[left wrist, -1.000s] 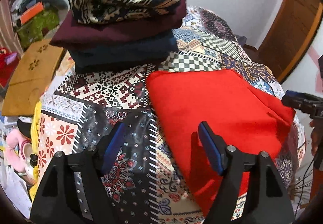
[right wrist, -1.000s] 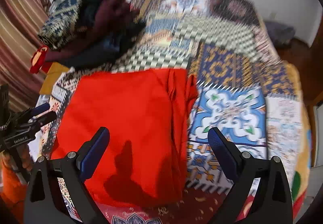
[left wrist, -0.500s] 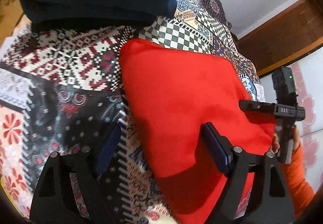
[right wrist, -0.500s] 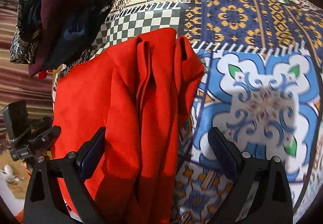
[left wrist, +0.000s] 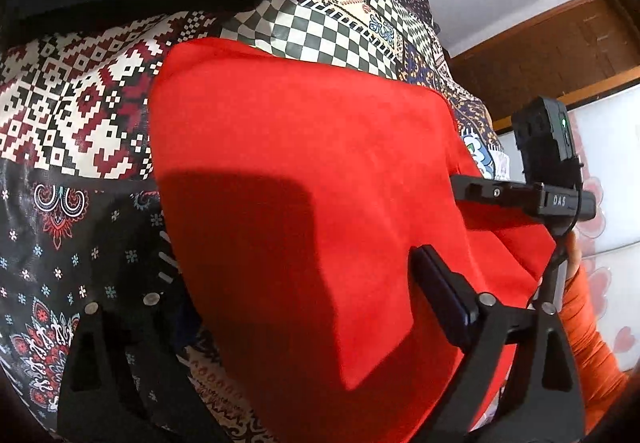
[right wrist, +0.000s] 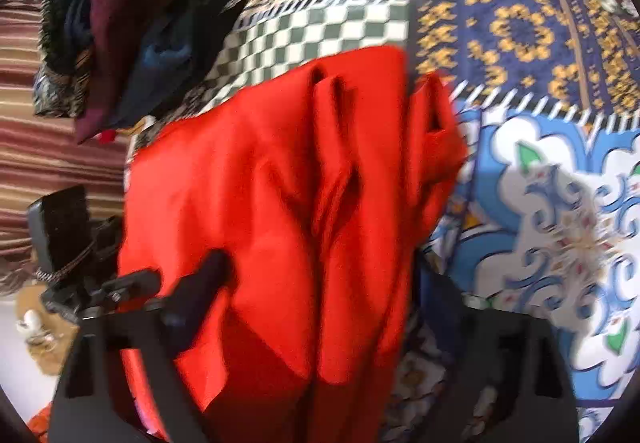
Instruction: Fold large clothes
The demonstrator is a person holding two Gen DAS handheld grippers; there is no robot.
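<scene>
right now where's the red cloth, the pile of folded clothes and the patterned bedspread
red cloth (left wrist: 320, 163), left wrist view, on its flat middle
pile of folded clothes (right wrist: 132, 23), right wrist view, on the maroon layer
patterned bedspread (right wrist: 520, 31), right wrist view, on the blue and yellow patch

bright, even room light. the left gripper (left wrist: 308, 303) throws a hard dark shadow across the red cloth (left wrist: 320, 163). the right wrist view is smeared with motion blur; both views bulge, corners going black.

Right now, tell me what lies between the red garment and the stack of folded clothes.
Only bare patchwork bedspread, its green-and-white checkered patch, separates the red garment from the folded stack, seen in the right wrist view.
</scene>
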